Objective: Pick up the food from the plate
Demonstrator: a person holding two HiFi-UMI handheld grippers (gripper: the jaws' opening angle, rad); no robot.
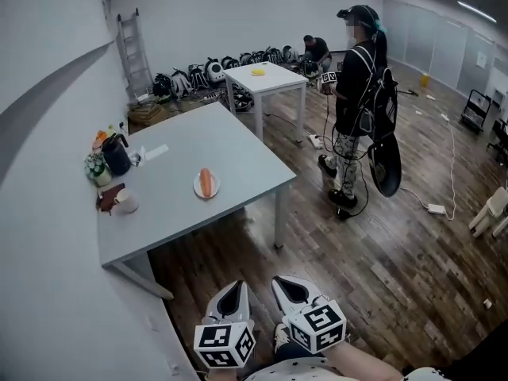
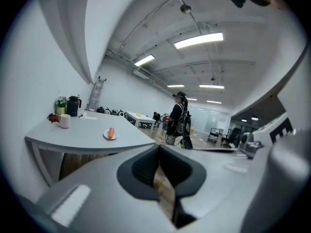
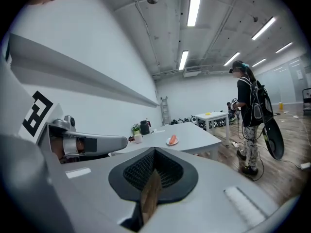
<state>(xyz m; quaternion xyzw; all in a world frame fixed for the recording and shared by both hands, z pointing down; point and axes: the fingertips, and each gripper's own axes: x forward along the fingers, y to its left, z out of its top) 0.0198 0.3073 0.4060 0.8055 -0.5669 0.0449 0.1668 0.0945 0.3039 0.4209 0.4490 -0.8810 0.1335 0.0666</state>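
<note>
An orange sausage (image 1: pixel 206 182) lies on a small white plate (image 1: pixel 197 187) near the front right of a grey table (image 1: pixel 230 153). Both grippers hang low in front of me over the wooden floor, well short of the table. My left gripper (image 1: pixel 230 298) is shut with nothing in it, and my right gripper (image 1: pixel 292 290) beside it is shut and empty too. The left gripper view has its jaws (image 2: pixel 159 152) met, with the sausage (image 2: pixel 111 132) far off to the left. In the right gripper view the gripper (image 3: pixel 154 152) points toward the sausage (image 3: pixel 173 139) on the plate (image 3: pixel 170 143).
At the table's far left stand a white mug (image 1: pixel 126 203), a black kettle (image 1: pixel 116 155) and a flower pot (image 1: pixel 97 167). A person (image 1: pixel 357 94) stands on the floor to the right. Behind is a white table (image 1: pixel 266 78), a ladder (image 1: pixel 135 54) and cables (image 1: pixel 435 208).
</note>
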